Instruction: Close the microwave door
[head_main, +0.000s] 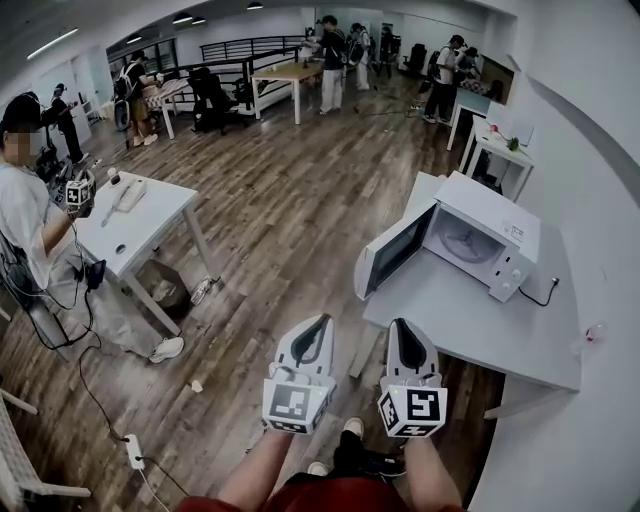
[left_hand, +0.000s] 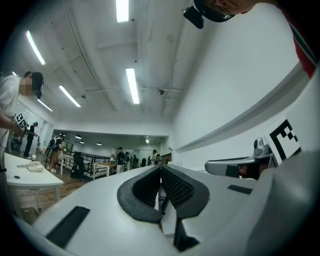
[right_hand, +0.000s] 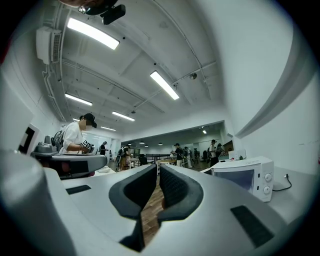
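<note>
The left gripper is held with its jaws shut on nothing, and the right gripper, just beside it, is likewise closed and empty. Both are pointed forward near the front edge of a white table. The microwave is set farther back on that table, ahead and rightward, well apart from both, its door swung open leftward
</note>
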